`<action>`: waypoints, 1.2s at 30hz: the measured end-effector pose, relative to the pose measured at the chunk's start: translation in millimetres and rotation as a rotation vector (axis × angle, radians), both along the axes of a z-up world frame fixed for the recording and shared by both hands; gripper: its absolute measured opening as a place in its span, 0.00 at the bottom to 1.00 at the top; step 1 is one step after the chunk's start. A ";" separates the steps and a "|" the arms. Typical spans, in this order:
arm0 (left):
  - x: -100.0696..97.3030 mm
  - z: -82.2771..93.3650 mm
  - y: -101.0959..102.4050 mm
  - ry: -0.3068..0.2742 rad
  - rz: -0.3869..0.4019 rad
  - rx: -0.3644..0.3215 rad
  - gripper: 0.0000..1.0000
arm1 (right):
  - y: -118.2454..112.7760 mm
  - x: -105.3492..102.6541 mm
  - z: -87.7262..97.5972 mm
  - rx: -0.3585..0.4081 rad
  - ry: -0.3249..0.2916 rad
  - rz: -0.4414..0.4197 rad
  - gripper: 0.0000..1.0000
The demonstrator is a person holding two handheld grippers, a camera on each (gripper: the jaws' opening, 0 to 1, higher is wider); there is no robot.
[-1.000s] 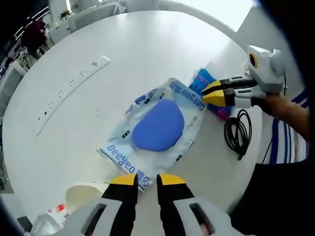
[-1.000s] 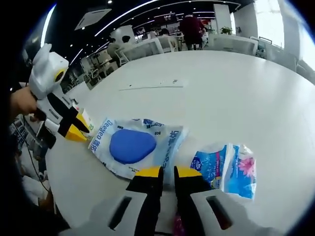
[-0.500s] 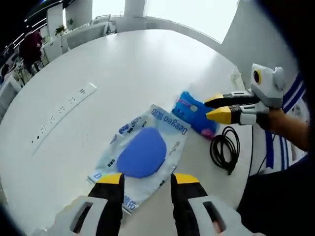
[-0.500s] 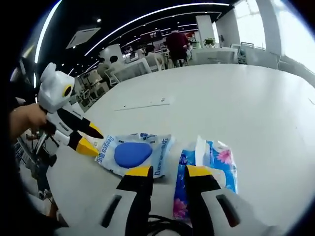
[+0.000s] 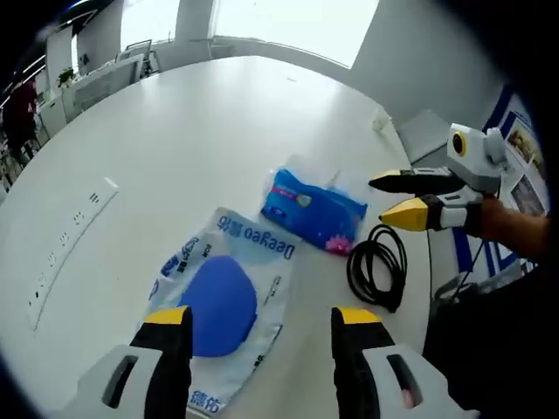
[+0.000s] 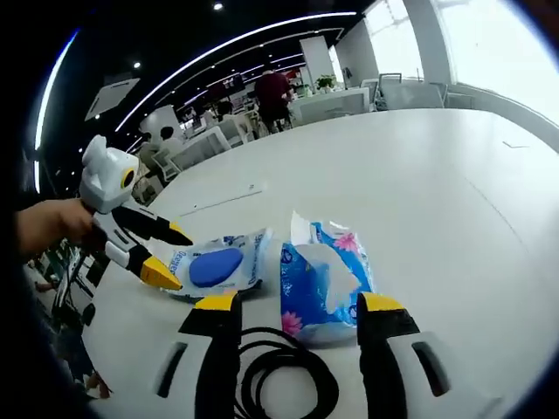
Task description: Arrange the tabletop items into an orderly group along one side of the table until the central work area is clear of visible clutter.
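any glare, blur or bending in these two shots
Left gripper view: the window at top is blown out white, the table edge bows from fisheye, and the tissue pack is sharp. Right gripper view: windows at upper right wash out, ceiling light strips curve, and the far room is dim and soft.

White round table (image 5: 218, 113) carries three grouped items. Wipes pack (image 5: 223, 301), tissue pack (image 5: 314, 208) and coiled black cable (image 5: 377, 269) lie ahead of the left claw; power strip (image 5: 65, 253) lies far left
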State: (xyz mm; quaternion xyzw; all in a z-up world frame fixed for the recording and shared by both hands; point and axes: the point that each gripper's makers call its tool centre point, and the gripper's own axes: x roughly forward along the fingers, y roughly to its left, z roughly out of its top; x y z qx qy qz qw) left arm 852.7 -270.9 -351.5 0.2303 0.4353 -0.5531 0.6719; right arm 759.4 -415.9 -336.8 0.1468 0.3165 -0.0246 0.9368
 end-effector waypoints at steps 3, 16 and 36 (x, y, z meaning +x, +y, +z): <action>-1.5 -0.6 -13.8 0.008 -0.049 0.001 0.70 | -3.2 -5.5 -7.9 0.007 0.017 -0.023 0.50; 8.4 -14.9 -41.7 0.014 -0.226 0.092 0.50 | -12.6 -1.4 -21.3 -0.004 0.110 -0.052 0.34; 37.3 -24.7 -90.7 -0.049 -0.293 0.097 0.35 | -15.0 -11.8 -33.0 0.070 0.233 -0.156 0.21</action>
